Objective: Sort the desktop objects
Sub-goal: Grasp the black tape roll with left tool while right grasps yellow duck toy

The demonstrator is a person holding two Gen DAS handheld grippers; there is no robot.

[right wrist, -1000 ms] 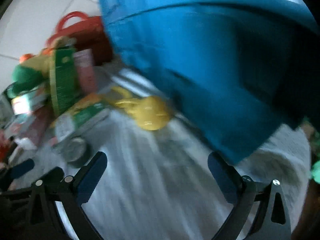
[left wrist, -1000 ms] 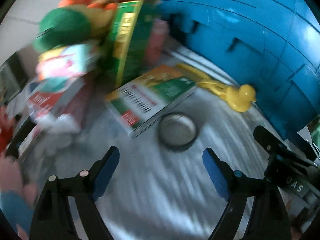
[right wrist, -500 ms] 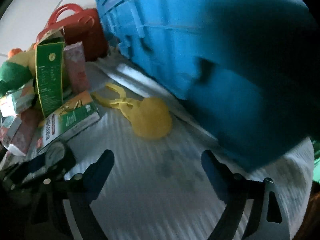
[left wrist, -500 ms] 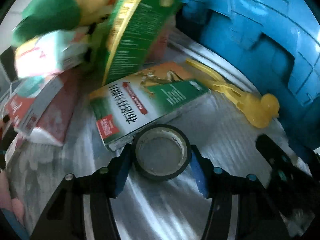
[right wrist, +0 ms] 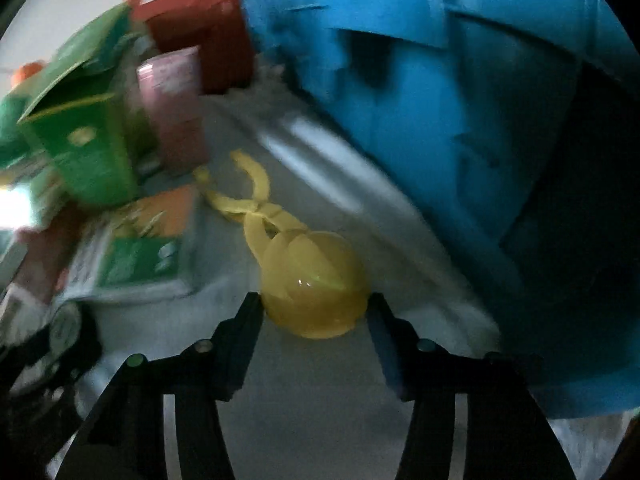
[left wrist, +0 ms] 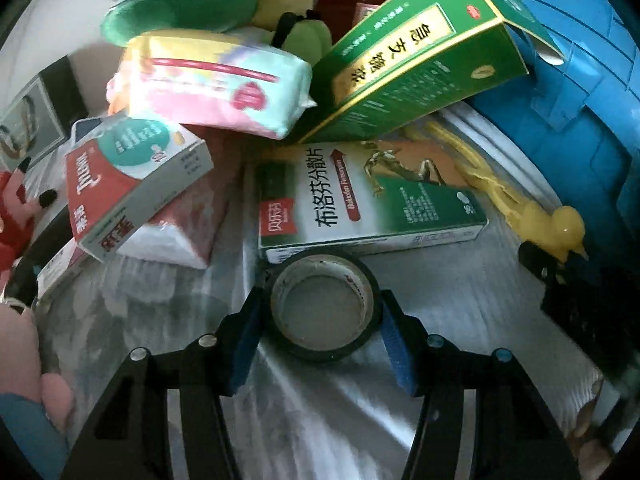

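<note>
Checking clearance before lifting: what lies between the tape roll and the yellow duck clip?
Only bare grey cloth, seen in the left wrist view; the tape roll and duck clip lie apart, with the medicine box just behind that stretch.

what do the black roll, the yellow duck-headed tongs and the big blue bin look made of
Black roll: glossy black tape on a pale, scuffed core, probably cardboard.
Yellow duck-headed tongs: smooth, slightly translucent moulded plastic with a bright glint.
Blue bin: rigid moulded plastic with ribbed walls and a matte look.
</note>
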